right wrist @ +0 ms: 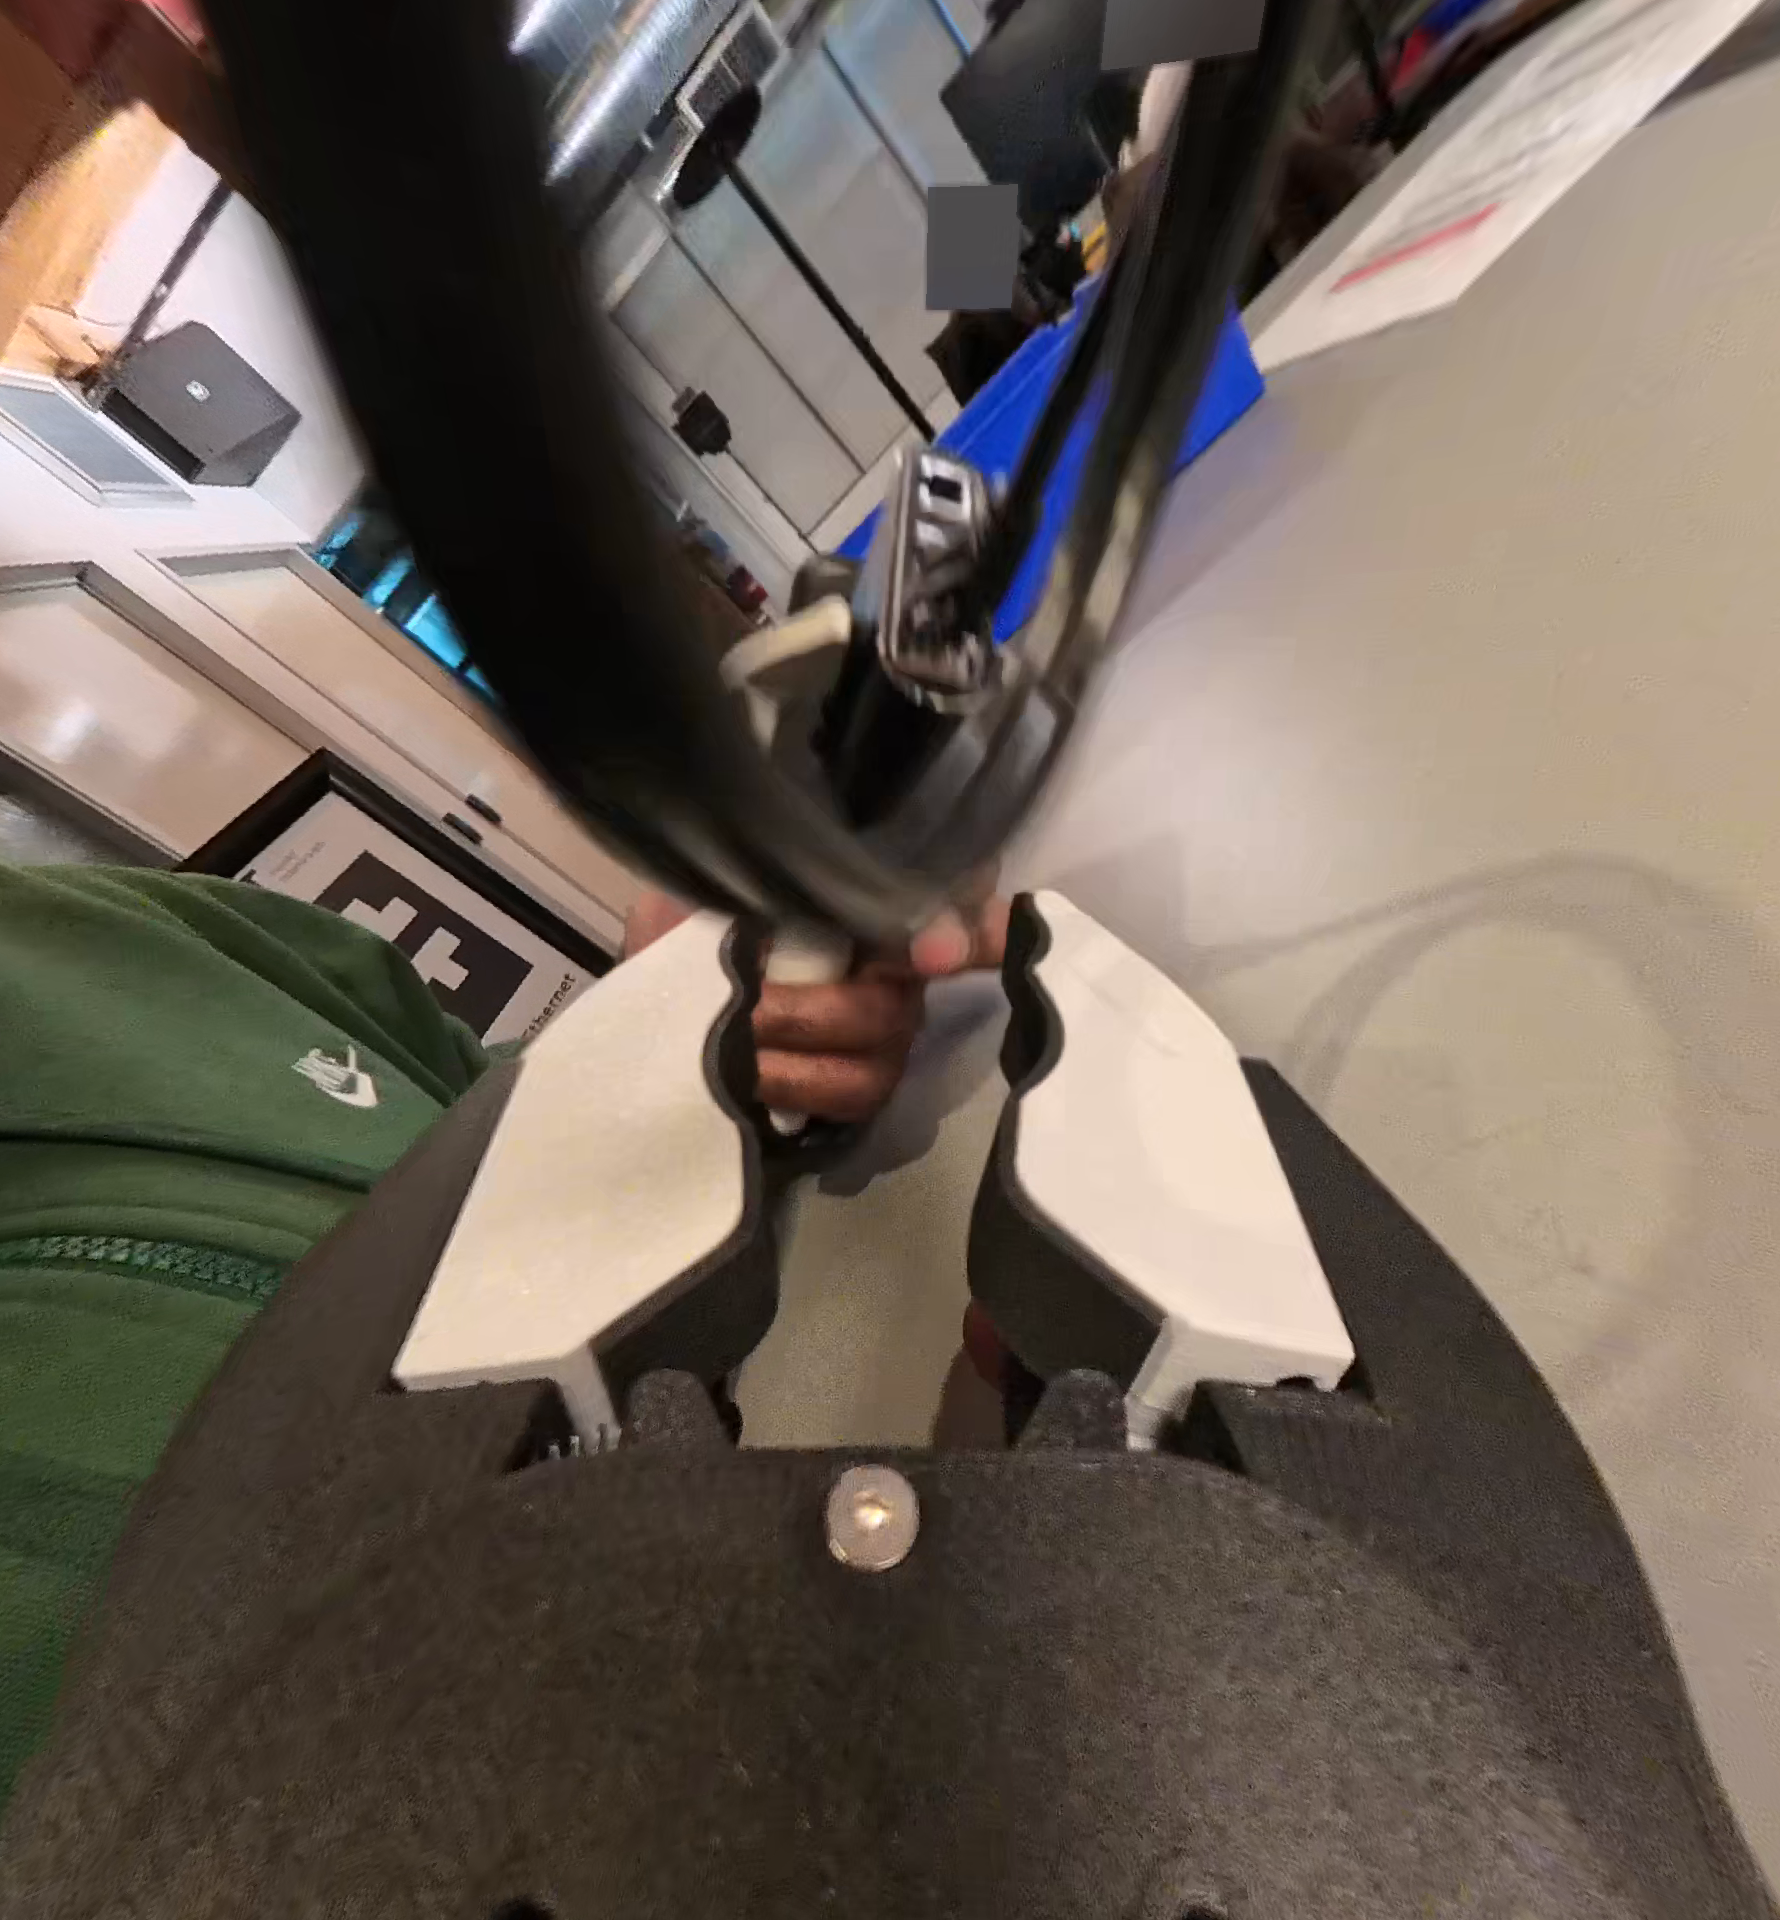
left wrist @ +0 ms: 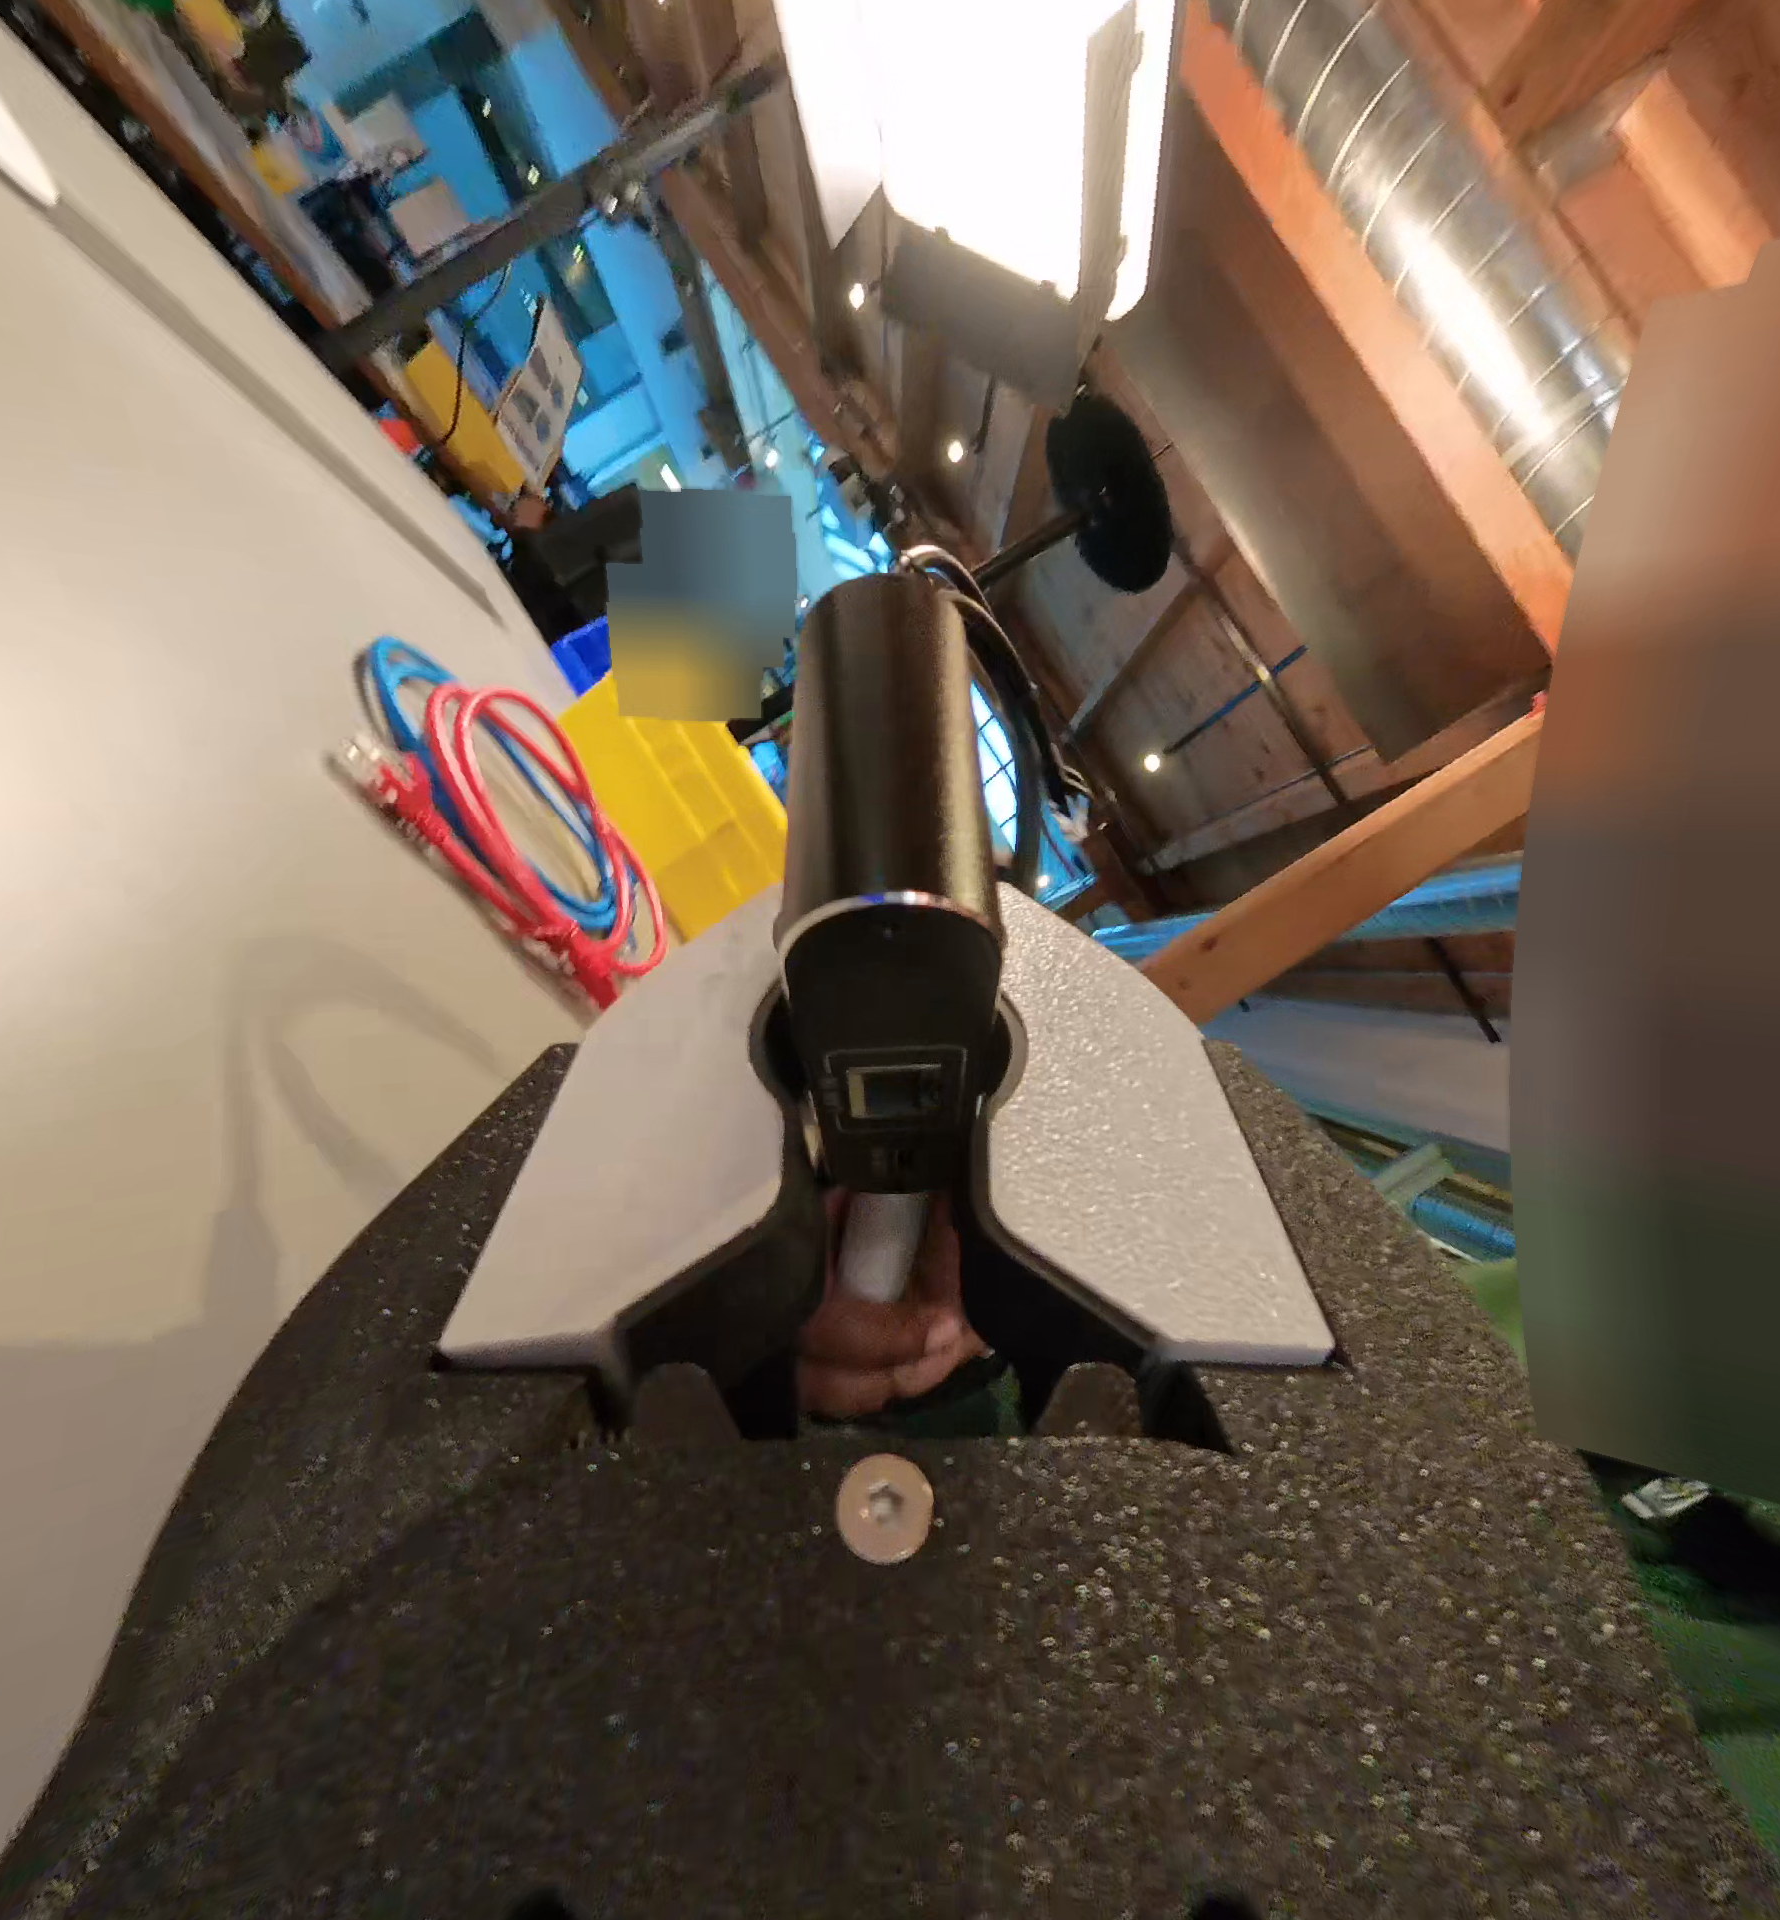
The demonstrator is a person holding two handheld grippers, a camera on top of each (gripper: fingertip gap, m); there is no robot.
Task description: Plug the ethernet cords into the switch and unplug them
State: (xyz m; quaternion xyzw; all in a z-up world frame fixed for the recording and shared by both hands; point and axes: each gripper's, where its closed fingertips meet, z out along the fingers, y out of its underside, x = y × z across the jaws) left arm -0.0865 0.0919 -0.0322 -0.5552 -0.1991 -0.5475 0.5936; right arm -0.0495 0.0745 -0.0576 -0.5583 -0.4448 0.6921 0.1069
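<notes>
The coiled red and blue ethernet cords (left wrist: 512, 821) lie together on the pale grey surface (left wrist: 138, 623), to the left of your left gripper (left wrist: 891, 935) and well apart from it. No switch shows in either view, so find it first.

Your left fingers sit close on either side of a black cylindrical device with a small screen (left wrist: 886, 748). I cannot tell whether they pinch it or it merely stands beyond them. Your right gripper (right wrist: 870, 935) has its fingers apart and holds nothing.

Nothing looks plugged in yet. Tilt both views back down to the surface, since they are steeply canted. Go for a clear plug end at the near edge of the coil, not the loops. Grip just behind the connector, so the cord won't flop when you line it up.
</notes>
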